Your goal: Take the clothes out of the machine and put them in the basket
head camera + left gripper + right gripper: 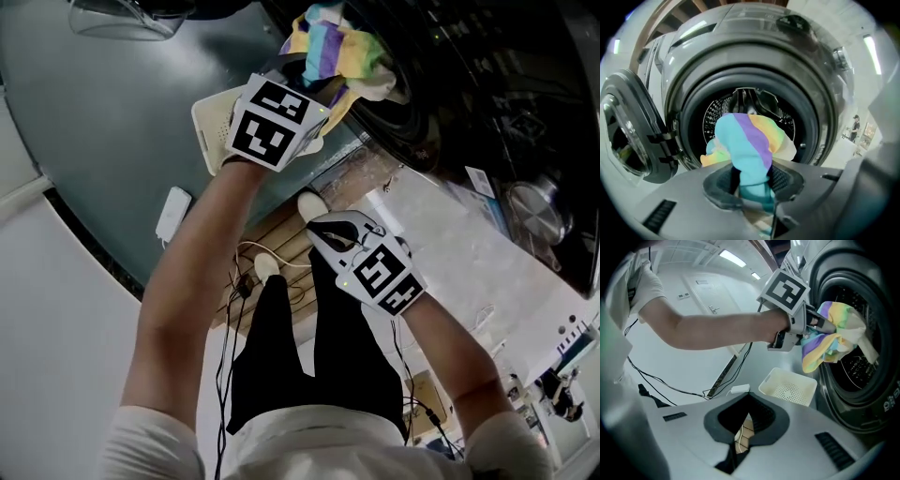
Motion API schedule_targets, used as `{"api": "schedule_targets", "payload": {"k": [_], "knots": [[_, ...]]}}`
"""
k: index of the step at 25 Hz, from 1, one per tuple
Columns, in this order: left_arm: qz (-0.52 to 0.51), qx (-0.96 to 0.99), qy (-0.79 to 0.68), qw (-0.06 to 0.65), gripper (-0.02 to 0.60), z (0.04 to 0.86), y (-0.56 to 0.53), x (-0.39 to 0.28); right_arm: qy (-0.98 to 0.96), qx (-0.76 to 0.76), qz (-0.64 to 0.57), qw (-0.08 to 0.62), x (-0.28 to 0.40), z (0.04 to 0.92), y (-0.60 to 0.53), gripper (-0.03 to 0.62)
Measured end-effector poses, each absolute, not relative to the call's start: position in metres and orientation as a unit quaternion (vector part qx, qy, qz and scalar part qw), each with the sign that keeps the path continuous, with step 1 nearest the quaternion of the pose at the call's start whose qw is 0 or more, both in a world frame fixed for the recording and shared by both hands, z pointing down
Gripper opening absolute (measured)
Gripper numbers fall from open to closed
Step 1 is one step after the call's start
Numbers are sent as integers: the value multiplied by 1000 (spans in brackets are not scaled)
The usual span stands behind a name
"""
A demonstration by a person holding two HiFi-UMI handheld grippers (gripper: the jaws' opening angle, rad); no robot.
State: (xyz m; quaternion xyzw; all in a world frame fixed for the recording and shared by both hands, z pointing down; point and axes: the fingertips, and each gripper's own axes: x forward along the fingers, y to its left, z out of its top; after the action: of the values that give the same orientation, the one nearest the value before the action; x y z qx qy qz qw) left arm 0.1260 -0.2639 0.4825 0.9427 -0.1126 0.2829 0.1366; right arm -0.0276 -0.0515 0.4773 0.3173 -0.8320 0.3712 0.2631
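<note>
A rainbow-striped cloth [330, 49] hangs at the mouth of the washing machine drum [754, 105]. My left gripper [323, 89] is shut on the cloth [747, 150], whose lower end is pinched between the pads while the rest bulges up in front of the drum. The right gripper view shows the left gripper [813, 324] holding the cloth [832, 336] just outside the drum opening. A cream perforated basket [787, 387] lies on the floor below it, partly hidden under the left hand [211, 127]. My right gripper [330, 228] hangs lower, jaws together [743, 434], with nothing in them.
The machine's round door [628, 136] stands open to the left. A white adapter box [173, 214] and cables [248, 267] lie on the floor near the basket. The person's black-trousered legs [309, 347] stand between the arms. A cluttered surface [487, 253] lies to the right.
</note>
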Motion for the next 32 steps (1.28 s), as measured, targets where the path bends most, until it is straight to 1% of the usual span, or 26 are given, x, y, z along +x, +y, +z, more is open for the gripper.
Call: {"api": "schedule_targets", "payload": {"k": [12, 22, 27, 32], "knots": [[266, 948, -109, 139, 121, 442, -243, 74, -840, 310, 356, 268, -47, 474, -44, 3], [266, 943, -142, 138, 121, 431, -253, -8, -848, 297, 347, 270, -82, 470, -46, 3], [276, 936, -164, 143, 121, 445, -260, -54, -849, 289, 343, 277, -99, 474, -51, 3], [301, 927, -165, 153, 123, 486, -253, -75, -848, 285, 350, 276, -100, 487, -53, 3]]}}
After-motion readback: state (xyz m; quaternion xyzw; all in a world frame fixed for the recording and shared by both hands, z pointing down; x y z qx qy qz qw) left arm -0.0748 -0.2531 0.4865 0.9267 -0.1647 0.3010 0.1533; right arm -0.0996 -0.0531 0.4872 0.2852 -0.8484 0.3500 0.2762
